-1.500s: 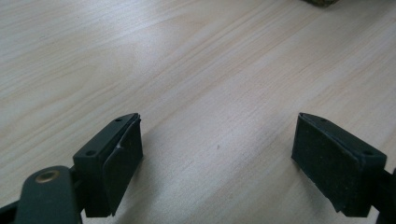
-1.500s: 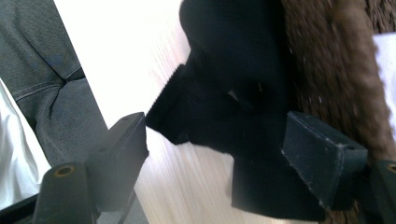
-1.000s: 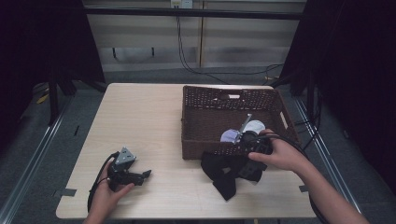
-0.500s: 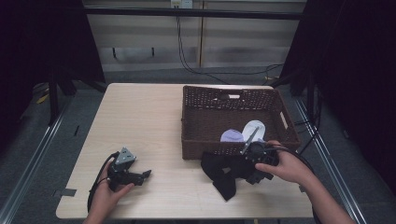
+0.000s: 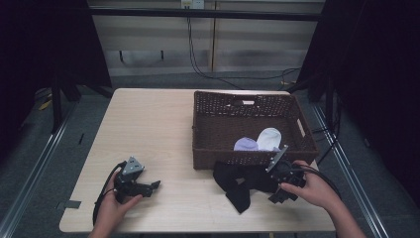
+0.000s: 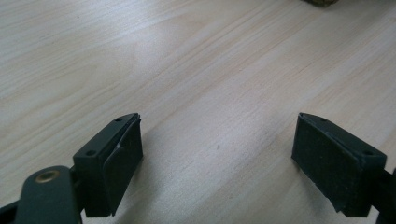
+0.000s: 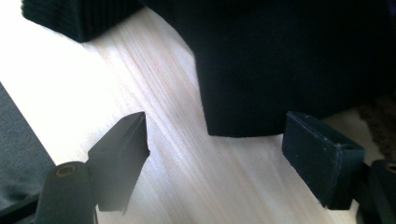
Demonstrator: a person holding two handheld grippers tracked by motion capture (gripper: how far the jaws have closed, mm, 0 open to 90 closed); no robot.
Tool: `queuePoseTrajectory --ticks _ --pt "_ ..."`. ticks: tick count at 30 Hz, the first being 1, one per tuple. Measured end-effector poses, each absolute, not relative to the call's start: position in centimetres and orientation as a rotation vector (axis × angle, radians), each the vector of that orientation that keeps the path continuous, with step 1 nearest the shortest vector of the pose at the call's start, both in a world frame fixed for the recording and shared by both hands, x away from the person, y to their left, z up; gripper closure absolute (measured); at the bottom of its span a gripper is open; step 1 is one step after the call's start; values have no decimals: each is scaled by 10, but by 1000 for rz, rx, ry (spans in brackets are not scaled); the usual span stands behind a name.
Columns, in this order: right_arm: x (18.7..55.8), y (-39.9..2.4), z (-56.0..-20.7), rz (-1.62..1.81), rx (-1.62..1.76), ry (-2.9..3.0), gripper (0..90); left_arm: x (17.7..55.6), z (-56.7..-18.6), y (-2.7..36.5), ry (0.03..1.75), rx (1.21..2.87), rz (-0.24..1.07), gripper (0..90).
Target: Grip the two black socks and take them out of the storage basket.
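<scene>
While spread wide, right tongs (image 7: 215, 154) low at black cloth (image 7: 289, 60); left tongs (image 6: 217, 158) spread over bare table (image 6: 187, 56).

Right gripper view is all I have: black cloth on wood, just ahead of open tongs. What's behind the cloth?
Observer: A brown wicker basket stands just behind the black cloth, on the right half of the table.
Operator: Anything in the basket?
Observer: Two small pieces lie side by side near its front wall, a lilac piece and a white piece.
Operator: Where are the left tongs?
Observer: The left tongs are low over the table's near left corner. They are open, with bare wood between them, well away from the cloth.
</scene>
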State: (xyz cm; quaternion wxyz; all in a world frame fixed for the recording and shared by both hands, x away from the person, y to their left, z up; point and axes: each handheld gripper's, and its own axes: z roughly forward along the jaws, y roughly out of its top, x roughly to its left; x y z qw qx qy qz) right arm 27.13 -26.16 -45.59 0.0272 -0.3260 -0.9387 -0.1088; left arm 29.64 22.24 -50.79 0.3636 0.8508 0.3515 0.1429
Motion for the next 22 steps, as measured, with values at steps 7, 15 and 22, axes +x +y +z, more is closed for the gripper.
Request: queuePoseTrajectory --ticks 7,15,22 --pt "265 -277 -472 -493 -1082 -2849 220 296 -508 222 905 2190 368 156" --pt "257 -282 -476 -593 -1122 -2886 202 296 -508 222 908 2189 372 156" --pt "249 -286 -483 -791 -1174 -2861 176 296 -508 222 908 2189 372 156"
